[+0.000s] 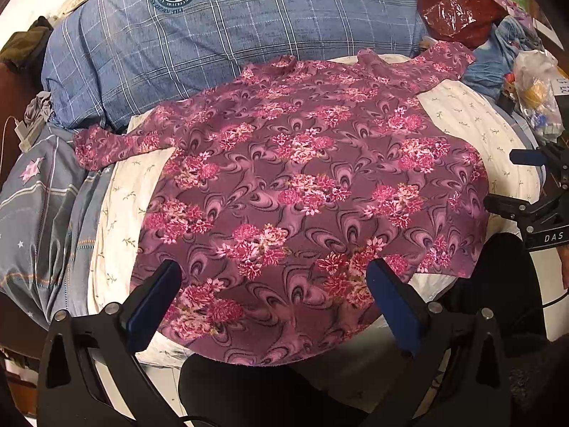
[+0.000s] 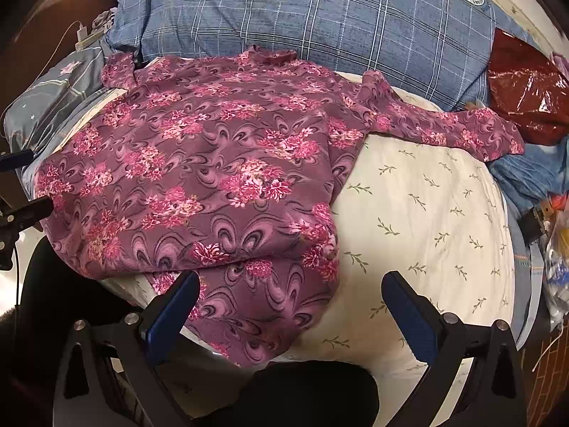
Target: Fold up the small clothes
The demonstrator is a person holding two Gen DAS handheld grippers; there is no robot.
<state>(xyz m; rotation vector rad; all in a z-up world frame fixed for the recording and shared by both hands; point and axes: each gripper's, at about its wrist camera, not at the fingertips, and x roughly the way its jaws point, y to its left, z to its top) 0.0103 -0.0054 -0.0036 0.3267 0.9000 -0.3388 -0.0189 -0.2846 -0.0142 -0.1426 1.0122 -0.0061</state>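
Observation:
A purple floral long-sleeved shirt (image 1: 302,192) lies spread flat on a cream leaf-print sheet (image 1: 117,206), sleeves out to both sides. It also shows in the right wrist view (image 2: 213,185). My left gripper (image 1: 274,277) is open and empty above the shirt's near hem. My right gripper (image 2: 291,288) is open and empty over the shirt's near right corner and the sheet (image 2: 426,220). The right gripper also shows at the right edge of the left wrist view (image 1: 512,178), and the left gripper at the left edge of the right wrist view (image 2: 25,181).
A blue plaid pillow (image 1: 220,35) lies behind the shirt. A grey star-print quilt (image 1: 39,213) is at the left. A dark red plastic bag (image 1: 455,10) and clutter in clear bags (image 1: 537,96) sit at the right. A charger and cable (image 1: 21,131) lie at the far left.

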